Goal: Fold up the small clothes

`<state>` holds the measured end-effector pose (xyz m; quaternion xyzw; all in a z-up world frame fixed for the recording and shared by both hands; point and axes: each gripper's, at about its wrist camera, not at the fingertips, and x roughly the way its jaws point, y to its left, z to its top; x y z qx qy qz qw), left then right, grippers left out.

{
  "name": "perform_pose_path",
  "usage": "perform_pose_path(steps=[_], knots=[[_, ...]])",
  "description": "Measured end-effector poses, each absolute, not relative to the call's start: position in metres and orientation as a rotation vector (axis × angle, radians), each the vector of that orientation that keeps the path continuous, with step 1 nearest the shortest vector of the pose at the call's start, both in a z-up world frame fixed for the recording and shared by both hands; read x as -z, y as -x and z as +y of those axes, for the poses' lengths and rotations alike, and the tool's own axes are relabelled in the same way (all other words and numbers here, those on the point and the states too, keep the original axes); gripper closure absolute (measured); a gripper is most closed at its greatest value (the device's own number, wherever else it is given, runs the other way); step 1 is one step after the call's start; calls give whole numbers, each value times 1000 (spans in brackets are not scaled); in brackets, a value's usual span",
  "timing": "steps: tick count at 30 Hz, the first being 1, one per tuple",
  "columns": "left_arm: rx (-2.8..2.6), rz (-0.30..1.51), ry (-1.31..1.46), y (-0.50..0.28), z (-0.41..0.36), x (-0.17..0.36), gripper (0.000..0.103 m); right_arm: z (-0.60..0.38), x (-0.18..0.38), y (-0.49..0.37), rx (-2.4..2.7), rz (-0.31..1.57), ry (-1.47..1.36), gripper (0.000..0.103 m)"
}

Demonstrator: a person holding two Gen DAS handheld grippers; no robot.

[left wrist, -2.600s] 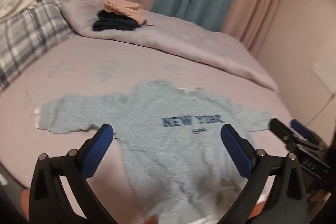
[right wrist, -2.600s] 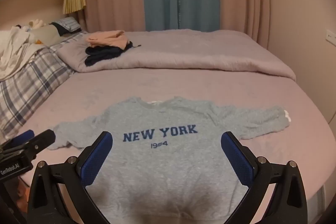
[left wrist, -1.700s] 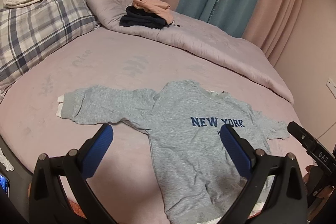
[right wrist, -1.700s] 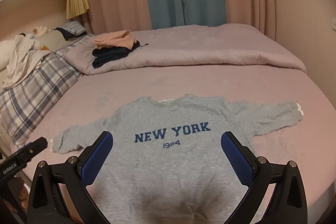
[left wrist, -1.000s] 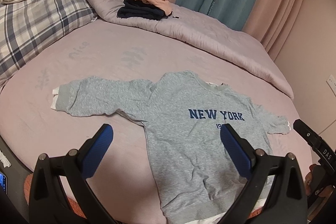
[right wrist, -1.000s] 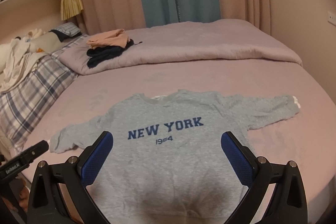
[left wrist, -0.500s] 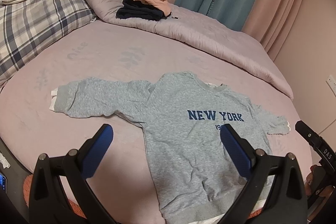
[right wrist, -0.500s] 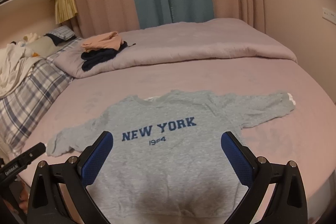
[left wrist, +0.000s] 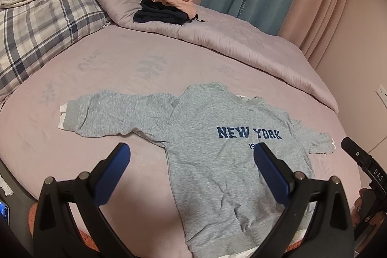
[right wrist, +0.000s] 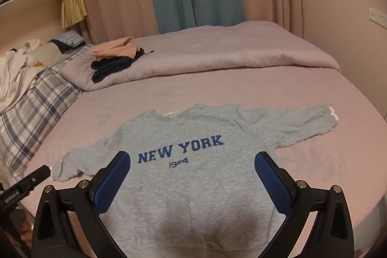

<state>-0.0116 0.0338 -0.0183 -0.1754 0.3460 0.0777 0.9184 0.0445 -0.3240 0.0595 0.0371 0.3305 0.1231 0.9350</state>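
Note:
A grey sweatshirt (left wrist: 217, 149) with blue "NEW YORK" lettering lies flat, face up, on the pink bed, both sleeves spread out; it also shows in the right wrist view (right wrist: 193, 161). My left gripper (left wrist: 191, 161) is open and empty, above the bed near the shirt's left lower side. My right gripper (right wrist: 192, 166) is open and empty, hovering over the shirt's lower body. The right gripper's tip (left wrist: 358, 156) shows at the right edge of the left wrist view; the left gripper's tip (right wrist: 29, 181) shows at the lower left of the right wrist view.
A folded pink duvet (left wrist: 229, 40) lies across the far side of the bed (left wrist: 72, 137), with a stack of folded dark and peach clothes (left wrist: 167, 9) on it. A plaid pillow (left wrist: 36, 28) with white cloth is at left. Curtains hang behind.
Both wrist views have shifted slightly; the sweatshirt lies as before. Both grippers stay open and empty.

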Motion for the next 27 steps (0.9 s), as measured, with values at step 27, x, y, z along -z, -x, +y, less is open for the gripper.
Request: perform_pose_path(steps=[27], knots=[[-168, 711, 400, 13, 44, 18, 1, -332, -60, -46, -252, 669, -95, 2]])
